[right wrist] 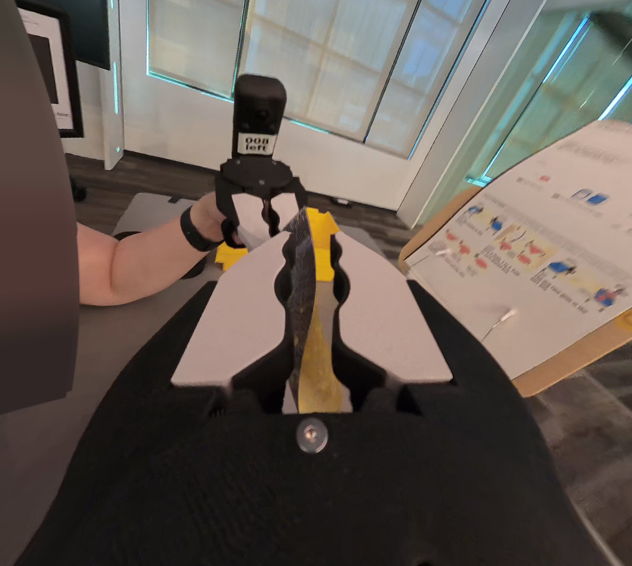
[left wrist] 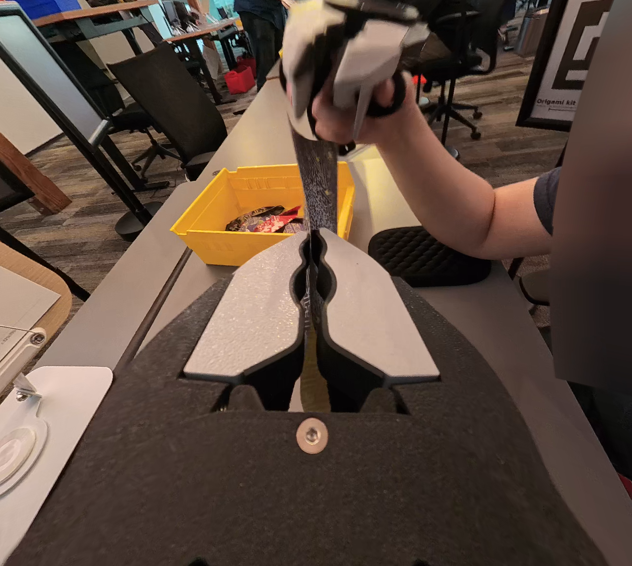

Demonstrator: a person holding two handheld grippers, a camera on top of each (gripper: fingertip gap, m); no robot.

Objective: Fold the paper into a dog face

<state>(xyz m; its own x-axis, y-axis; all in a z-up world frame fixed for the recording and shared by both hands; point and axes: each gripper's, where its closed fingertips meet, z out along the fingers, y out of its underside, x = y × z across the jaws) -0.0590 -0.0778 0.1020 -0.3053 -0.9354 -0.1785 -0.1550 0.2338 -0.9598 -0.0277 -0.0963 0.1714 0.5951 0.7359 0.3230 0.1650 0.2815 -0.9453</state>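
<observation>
A dark patterned paper with a yellow reverse side is held up in the air between the two grippers, edge-on to both cameras. My left gripper is shut on its near end. The paper runs up to my right gripper, which a hand holds above the table, blurred. In the right wrist view the paper stands between the fingers of my right gripper, whose jaws are apart; it lies close to the left finger. The left gripper shows beyond it, shut.
A yellow bin with several folded patterned papers sits on the grey table below the paper. A black pad lies to its right. An instruction board stands at the right. Office chairs and a standing person are behind.
</observation>
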